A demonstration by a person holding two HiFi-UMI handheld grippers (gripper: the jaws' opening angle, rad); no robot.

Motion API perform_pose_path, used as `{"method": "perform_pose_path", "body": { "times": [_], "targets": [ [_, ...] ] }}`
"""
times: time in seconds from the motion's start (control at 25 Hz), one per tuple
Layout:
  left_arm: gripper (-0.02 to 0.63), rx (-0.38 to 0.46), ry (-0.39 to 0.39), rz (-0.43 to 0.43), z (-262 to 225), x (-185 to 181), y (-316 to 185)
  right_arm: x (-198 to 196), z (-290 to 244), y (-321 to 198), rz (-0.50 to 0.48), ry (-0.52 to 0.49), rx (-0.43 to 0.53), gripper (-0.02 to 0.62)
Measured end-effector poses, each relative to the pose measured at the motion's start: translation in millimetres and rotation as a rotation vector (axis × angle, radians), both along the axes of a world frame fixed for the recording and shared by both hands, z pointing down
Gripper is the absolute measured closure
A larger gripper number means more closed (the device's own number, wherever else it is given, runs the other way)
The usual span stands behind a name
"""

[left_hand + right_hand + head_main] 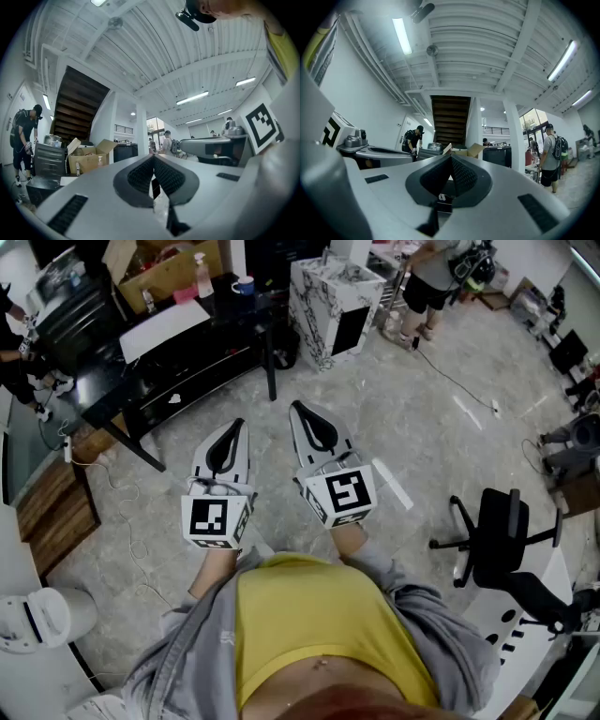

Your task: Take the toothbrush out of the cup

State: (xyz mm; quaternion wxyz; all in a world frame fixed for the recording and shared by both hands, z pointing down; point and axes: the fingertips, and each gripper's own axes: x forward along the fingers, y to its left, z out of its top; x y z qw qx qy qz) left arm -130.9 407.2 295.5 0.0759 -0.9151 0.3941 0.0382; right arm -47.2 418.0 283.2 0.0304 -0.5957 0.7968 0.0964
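In the head view I hold both grippers side by side in front of my body, over the marble floor, pointing at the black table [192, 357]. My left gripper [235, 426] is shut with nothing between its jaws; in the left gripper view [153, 158] the pads meet at the tip. My right gripper [296, 408] is also shut and empty, its pads touching in the right gripper view [450, 157]. A small blue-and-white cup [243, 284] stands on the far end of the table, well away from both grippers. I cannot make out a toothbrush at this distance.
On the table lie a white board [164, 329], a cardboard box [161, 270] and a spray bottle [201, 276]. A marble-patterned box [333, 298] stands to its right. A black office chair [502, 535] is at right, a white bin [37, 620] at lower left. People stand in the background.
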Motion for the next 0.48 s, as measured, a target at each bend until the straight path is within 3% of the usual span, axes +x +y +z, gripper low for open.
{"method": "perform_pose_path", "body": {
  "times": [0.28, 0.48],
  "targets": [
    [0.604, -0.012, -0.010, 0.016, 7.9, 5.9, -25.9, -3.8, 6.9, -28.3, -0.034, -0.028, 0.001, 0.584],
    [0.604, -0.011, -0.006, 0.023, 15.1, 4.3, -71.8, -1.4, 15.9, -77.1, -0.029, -0.031, -0.003, 0.582]
  ]
}}
